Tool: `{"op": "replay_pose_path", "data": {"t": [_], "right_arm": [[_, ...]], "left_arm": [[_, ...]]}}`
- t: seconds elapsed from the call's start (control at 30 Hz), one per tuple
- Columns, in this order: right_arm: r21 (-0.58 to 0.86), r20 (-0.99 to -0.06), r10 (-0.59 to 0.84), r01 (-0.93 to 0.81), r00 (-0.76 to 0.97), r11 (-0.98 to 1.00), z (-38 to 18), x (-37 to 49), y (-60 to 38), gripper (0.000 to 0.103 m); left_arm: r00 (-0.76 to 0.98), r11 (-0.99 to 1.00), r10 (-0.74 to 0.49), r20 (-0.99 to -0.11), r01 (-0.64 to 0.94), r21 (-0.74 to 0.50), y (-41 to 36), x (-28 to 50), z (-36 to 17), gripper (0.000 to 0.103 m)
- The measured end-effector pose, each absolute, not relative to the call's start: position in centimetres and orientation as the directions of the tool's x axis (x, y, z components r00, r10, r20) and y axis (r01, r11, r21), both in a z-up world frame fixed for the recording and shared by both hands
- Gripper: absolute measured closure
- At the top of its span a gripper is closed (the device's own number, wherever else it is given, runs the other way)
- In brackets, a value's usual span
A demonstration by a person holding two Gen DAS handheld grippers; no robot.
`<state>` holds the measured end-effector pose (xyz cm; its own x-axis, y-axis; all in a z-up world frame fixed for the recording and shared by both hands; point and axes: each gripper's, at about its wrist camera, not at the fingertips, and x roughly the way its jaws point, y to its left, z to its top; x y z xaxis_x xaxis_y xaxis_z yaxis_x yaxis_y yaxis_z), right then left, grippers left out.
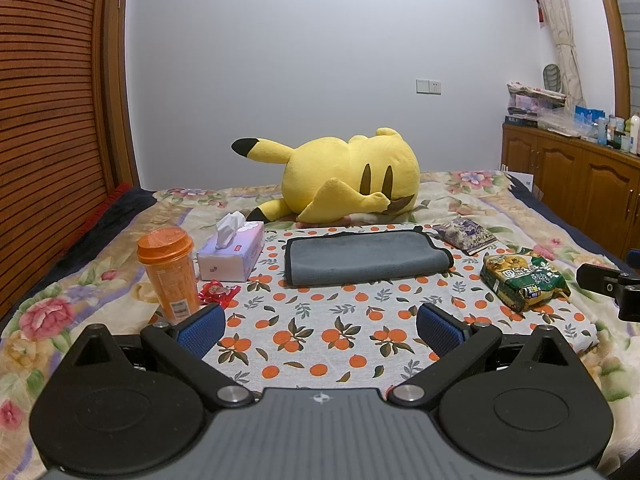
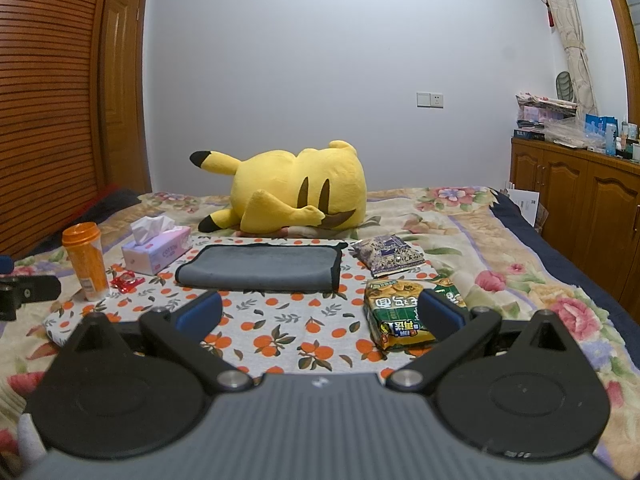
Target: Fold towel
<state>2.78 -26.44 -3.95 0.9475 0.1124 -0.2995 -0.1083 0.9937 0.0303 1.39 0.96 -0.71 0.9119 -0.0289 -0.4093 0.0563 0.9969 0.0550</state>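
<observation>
Soft grey towel with black piping lies folded oblong; left tongs and right tongs gape wide.

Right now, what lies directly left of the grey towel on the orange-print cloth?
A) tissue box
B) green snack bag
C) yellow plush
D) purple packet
A: the tissue box sits just left of the grey towel, apart from it.

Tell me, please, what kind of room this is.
Most likely a bedroom at home. The gray towel lies on a bed with a flowered bedspread, a yellow plush toy rests behind it, and a wooden cabinet stands along the wall.
</observation>
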Motion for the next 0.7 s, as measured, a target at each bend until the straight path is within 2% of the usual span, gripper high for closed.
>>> {"op": "replay_pose_path", "data": {"t": [0.7], "right_arm": [[0.031, -0.300, 0.112, -0.108, 0.947, 0.994, -3.95, 2.77, -26.40, 0.000]], "left_arm": [[0.913, 0.996, -0.028, -0.408, 0.059, 0.064, 1.16, 1.43, -0.87, 0.000]]}}
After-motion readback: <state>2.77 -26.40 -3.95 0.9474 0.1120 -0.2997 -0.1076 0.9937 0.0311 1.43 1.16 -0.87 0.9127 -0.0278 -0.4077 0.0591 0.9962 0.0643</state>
